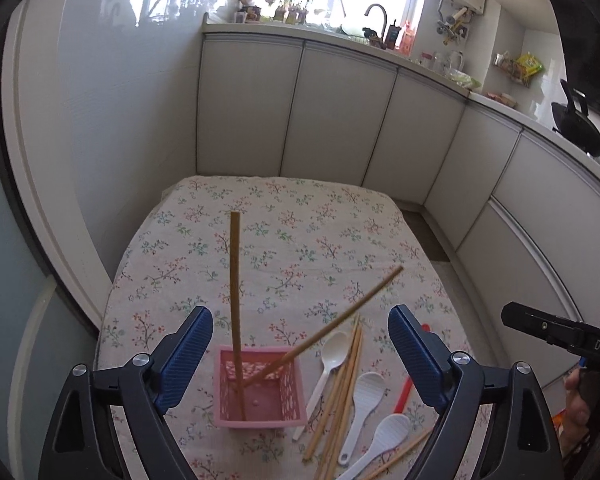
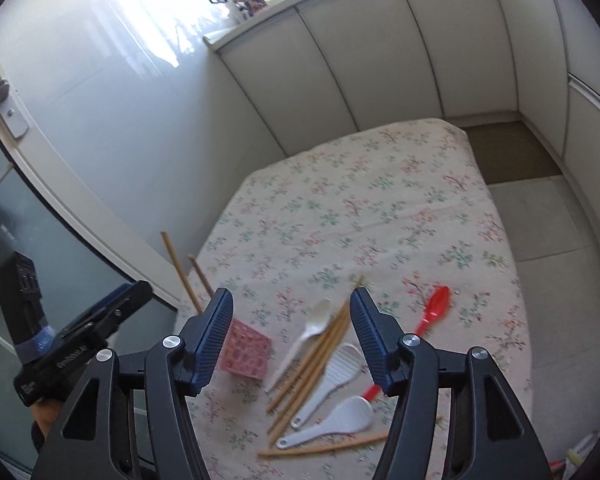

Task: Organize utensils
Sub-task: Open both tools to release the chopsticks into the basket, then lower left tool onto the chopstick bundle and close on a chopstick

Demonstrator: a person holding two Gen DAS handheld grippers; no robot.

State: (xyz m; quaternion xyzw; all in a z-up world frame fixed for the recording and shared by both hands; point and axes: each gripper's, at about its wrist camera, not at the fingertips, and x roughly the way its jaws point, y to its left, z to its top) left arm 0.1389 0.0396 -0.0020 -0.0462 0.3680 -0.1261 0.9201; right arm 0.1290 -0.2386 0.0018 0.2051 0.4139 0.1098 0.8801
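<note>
1. Left claw (image 1: 300,356) hangs over the pink basket (image 1: 260,392) with its jaws wide apart and nothing between them. The right claw (image 2: 292,336) is also apart and empty, above the loose pile.
2. Two chopsticks (image 1: 235,300) stand in the basket, one nearly upright, one leaning far out over the rim. The basket looks light, so a knock on the leaning stick could likely tip it.
3. More chopsticks (image 2: 312,364), three white spoons (image 2: 332,420) and a red spoon (image 2: 432,312) lie overlapped on the flowered tablecloth (image 2: 380,208). Pinching one stick may drag a neighbour.
4. Both claws work close together, so a careless reach could bump them.
</note>
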